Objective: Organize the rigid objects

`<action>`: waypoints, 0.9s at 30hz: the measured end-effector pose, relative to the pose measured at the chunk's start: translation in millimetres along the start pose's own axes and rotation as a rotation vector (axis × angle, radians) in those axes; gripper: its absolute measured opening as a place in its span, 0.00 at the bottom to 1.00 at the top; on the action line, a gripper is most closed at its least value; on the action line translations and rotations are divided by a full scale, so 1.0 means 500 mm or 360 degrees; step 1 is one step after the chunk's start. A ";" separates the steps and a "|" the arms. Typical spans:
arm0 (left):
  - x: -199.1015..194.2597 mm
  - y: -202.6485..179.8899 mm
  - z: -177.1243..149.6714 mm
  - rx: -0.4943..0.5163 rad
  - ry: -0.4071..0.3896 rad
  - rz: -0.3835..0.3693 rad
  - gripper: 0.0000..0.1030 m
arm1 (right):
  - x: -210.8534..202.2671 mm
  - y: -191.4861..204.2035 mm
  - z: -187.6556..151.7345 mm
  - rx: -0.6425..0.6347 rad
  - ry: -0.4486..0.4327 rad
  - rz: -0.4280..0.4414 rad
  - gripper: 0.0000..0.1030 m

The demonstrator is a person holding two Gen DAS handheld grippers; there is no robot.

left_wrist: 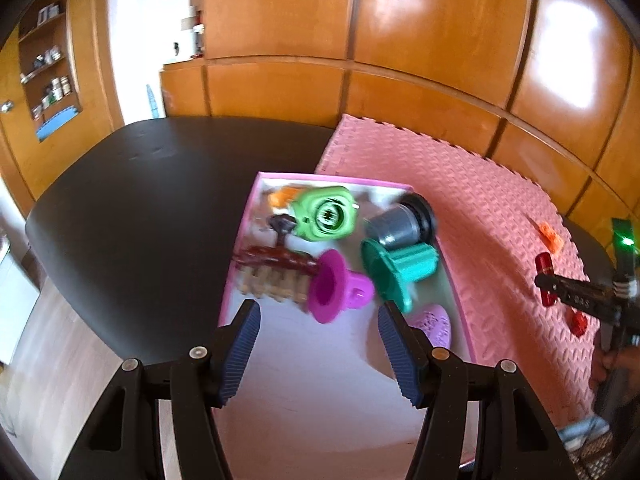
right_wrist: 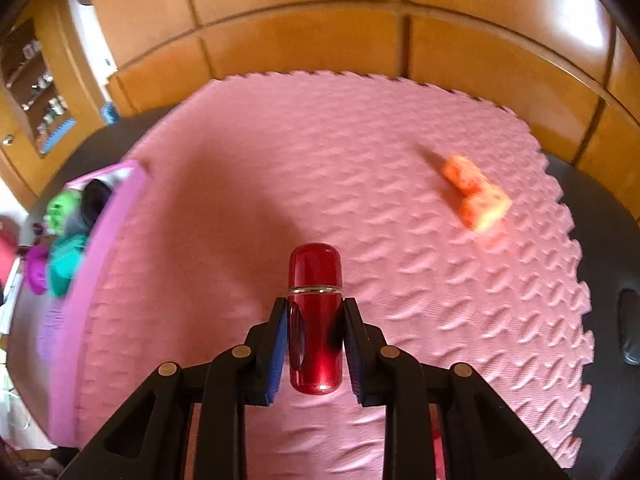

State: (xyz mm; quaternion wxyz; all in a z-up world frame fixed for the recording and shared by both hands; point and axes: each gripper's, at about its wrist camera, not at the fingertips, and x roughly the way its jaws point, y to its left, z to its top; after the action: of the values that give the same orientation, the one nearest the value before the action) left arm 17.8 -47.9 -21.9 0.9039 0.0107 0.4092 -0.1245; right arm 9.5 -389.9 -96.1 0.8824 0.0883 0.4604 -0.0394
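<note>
Where pink foam mat (right_wrist: 360,152) covers dark table (left_wrist: 140,200), wooden panelling (left_wrist: 440,40) behind.

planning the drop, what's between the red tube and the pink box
Only bare pink mat lies between the red tube and the pink box, in the right wrist view.

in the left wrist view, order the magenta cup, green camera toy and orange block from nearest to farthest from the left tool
1. Magenta cup: in the pink box, just ahead of the open left tool.
2. Green camera toy: deeper in the box, near its far end.
3. Orange block: out on the pink mat, far to the right.
</note>
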 end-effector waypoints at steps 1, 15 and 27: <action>-0.001 0.008 0.002 -0.0015 -0.0005 0.0012 0.60 | -0.001 0.014 0.003 -0.0019 -0.0008 0.0022 0.25; -0.001 0.106 -0.003 -0.0180 -0.0010 0.0153 0.60 | -0.071 0.336 0.014 -0.0515 -0.0127 0.0562 0.25; 0.003 0.145 -0.009 -0.0254 -0.0003 0.0171 0.60 | -0.016 0.536 -0.056 -0.0966 0.0129 0.0756 0.25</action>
State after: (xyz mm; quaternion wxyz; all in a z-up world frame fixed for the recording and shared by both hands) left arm 32.4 22.3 -32.0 0.9076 -0.0394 0.4157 -0.0428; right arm 22.7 -121.5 -73.2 0.8340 -0.0713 0.4525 0.3076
